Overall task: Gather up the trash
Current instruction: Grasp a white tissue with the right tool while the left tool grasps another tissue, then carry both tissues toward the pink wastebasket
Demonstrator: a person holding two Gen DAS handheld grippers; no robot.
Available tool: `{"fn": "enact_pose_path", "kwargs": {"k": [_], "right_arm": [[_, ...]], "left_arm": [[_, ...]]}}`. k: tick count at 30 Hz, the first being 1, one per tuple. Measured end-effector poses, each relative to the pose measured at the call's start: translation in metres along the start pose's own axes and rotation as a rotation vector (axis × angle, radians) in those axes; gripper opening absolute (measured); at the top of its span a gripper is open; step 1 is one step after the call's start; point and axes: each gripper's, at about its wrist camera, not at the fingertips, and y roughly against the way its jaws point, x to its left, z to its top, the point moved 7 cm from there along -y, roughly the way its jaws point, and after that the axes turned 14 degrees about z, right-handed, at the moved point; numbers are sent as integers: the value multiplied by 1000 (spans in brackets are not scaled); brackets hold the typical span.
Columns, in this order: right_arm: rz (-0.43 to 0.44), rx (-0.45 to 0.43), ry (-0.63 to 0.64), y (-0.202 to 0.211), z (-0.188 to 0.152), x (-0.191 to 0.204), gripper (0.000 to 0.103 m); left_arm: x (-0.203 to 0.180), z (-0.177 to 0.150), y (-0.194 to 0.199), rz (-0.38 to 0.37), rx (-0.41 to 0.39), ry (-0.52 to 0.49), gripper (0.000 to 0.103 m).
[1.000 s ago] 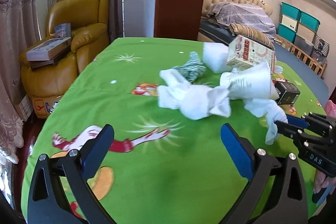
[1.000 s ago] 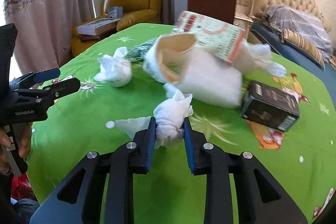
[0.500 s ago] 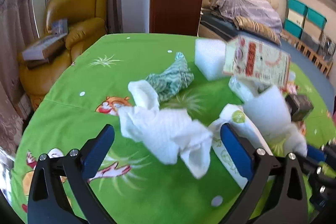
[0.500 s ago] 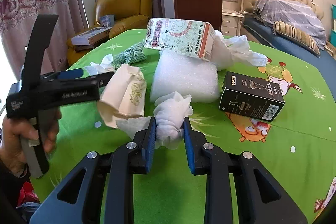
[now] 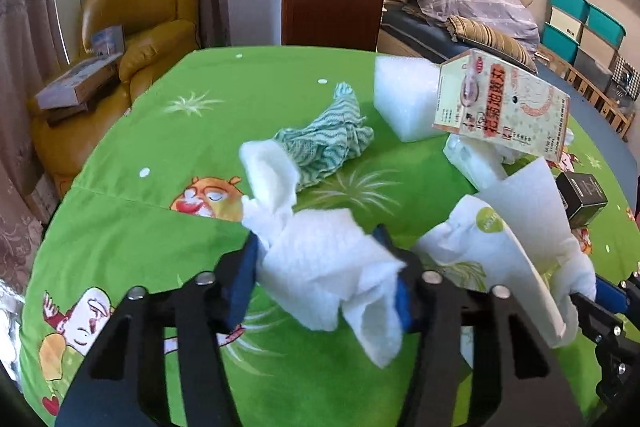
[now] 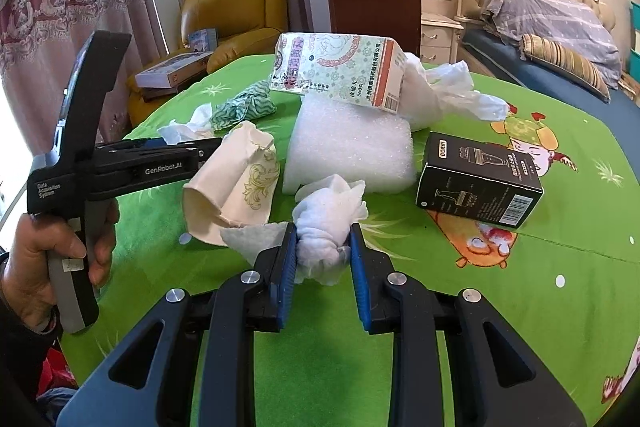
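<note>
Pickup step in hand. Left claw (image 5: pixel 324 277) is clamped on a crumpled white tissue (image 5: pixel 320 267) just above the green surface (image 5: pixel 160 211); right claw (image 6: pixel 322 259) is clamped on a smaller tissue wad (image 6: pixel 326 223). Both wads look soft, loose, with trailing flaps. No bin is seen; a lift and carry-off is likely called for next. Paper cup (image 6: pixel 236 183), foam block (image 6: pixel 348 143) and cartons are left uncollected.

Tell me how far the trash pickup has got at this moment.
Early stage: no bin or bag shows, so nothing looks collected. In hand: the left gripper is shut on a white paper towel, the right gripper on a crumpled tissue. Left on the green tablecloth: paper cup, foam block, printed carton, black box, teal cloth.
</note>
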Motion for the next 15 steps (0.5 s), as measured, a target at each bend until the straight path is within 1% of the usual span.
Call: {"fn": "enact_pose_path", "kwargs": {"k": [3,9,15], "right_arm": [[-3,-3,-2,1,0,-1,26],[-1,-11,5,3,0,2,26],[-2,0,20,12,-10,8,26]], "left_arm": [[0,-4,7,-15,-13,5,46],[3,-18,38,-28,-63,-11,46],[-2,-40,73,-86,-95,-42,46]]}}
